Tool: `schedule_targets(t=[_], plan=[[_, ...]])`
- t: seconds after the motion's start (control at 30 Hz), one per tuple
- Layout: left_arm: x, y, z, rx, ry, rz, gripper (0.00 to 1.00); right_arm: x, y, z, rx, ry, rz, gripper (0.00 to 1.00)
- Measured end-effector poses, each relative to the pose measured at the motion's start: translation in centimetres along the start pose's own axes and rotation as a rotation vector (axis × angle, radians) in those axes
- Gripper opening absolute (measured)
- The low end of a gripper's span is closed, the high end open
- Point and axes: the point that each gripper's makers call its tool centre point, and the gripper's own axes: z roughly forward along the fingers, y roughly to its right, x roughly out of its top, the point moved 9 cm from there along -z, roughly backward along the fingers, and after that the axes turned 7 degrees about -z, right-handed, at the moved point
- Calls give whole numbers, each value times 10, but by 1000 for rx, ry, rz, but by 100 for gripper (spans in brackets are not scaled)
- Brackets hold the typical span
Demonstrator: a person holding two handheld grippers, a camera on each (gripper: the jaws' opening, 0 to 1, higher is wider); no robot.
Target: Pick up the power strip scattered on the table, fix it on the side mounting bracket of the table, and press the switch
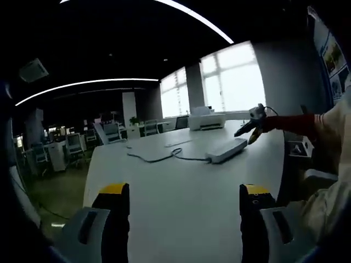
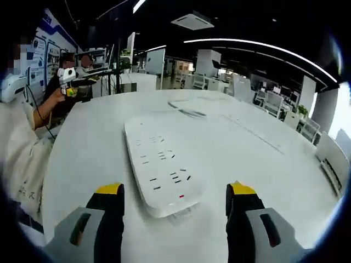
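On the white desk (image 2: 263, 164) lies the power strip (image 2: 159, 164), flat and with its sockets facing up (a small red mark sits near its closer end). Seen in the right gripper view, the right tool (image 2: 174, 194) stands just before this closer end, its two yellow-tipped jaws spread wide on either side of the strip and holding nothing. Whether the jaws touch the desk I cannot tell.

From the left gripper view, the same power strip (image 1: 226, 149) is far across the desk (image 1: 164, 186), and its dark cable (image 1: 159, 156) runs away from it toward the far side in loose curves. The left tool (image 1: 180, 192) is well apart from the strip, jaws also spread and empty. Beside the strip, a sleeve (image 1: 296, 124) reaches over the desk edge with the right tool (image 1: 249, 129) above the strip.
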Motion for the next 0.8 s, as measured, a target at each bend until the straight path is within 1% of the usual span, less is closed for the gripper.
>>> schedule_targets(t=[0.13,0.3,0.43,0.6,0.7,0.8], plan=[[-1,-2,-1,5,-2,-4,86,-1,0,3,14,-1,-4,70],[-2,-3,-2,7,-2,-6,86,-7,3,5,22,-13,-2,69],[-1,-2,-2,6,2,-10,86,-9,3,6,27,8,15,67],[1,-2,-1,5,3,-7,86,-8,-1,11,39,10,9,67],[1,-1,-1,3,5,-5,86,-9,1,14,48,14,8,66],[1,-1,-3,-3,12,-16,86,-10,1,17,55,10,9,62]])
